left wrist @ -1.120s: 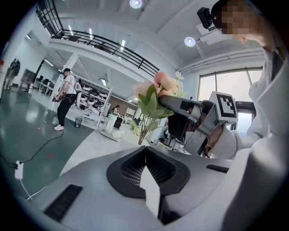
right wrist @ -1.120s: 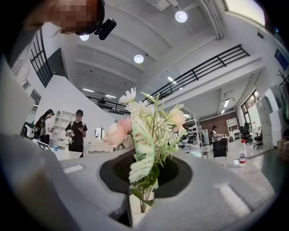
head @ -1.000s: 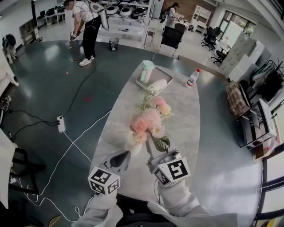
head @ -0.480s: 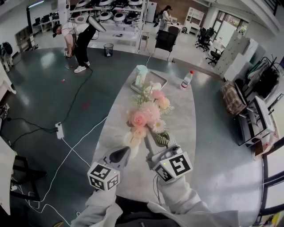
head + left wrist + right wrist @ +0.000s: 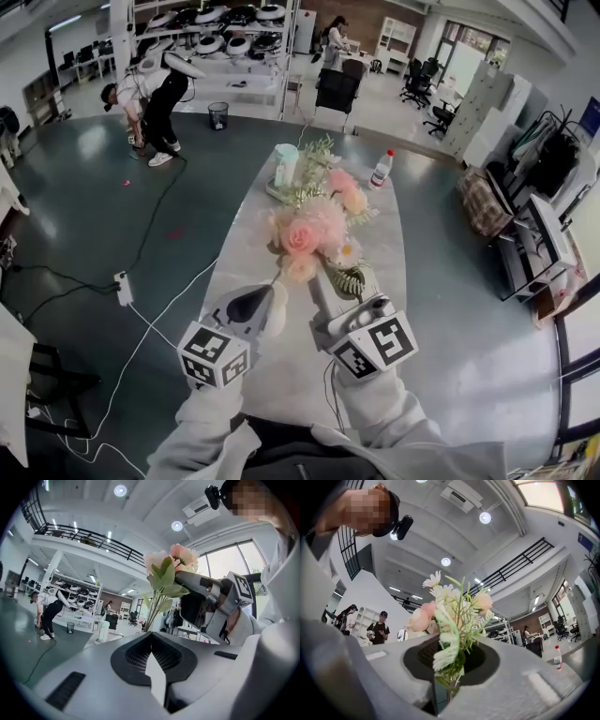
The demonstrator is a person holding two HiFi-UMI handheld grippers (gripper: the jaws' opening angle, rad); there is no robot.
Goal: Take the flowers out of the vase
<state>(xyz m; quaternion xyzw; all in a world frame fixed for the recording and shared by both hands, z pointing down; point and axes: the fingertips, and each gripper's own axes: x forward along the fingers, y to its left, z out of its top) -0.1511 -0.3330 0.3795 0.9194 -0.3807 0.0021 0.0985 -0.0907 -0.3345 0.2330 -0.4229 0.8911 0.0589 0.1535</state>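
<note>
A bouquet (image 5: 314, 234) of pink and cream flowers with green fern stands over the long marble table (image 5: 384, 234). My right gripper (image 5: 339, 317) is shut on its stems; in the right gripper view the stems (image 5: 449, 686) run down between the jaws and the blooms (image 5: 450, 611) rise above them. My left gripper (image 5: 265, 303) sits just left of it, shut on the white vase (image 5: 277, 314). A white wedge of vase wall (image 5: 157, 679) shows pinched between the jaws in the left gripper view. Behind them the stems and blooms (image 5: 166, 573) go up beside the right gripper (image 5: 211, 597).
At the table's far end stand a tray with a pale green jug (image 5: 285, 167) and a red-capped bottle (image 5: 380, 170). A person (image 5: 150, 94) bends over on the floor at the back left. Cables and a power strip (image 5: 120, 287) lie left of the table.
Both grippers have risen together, and the bouquet and vase have come up with them, closer to the head camera. The person at the back left has bent lower.
</note>
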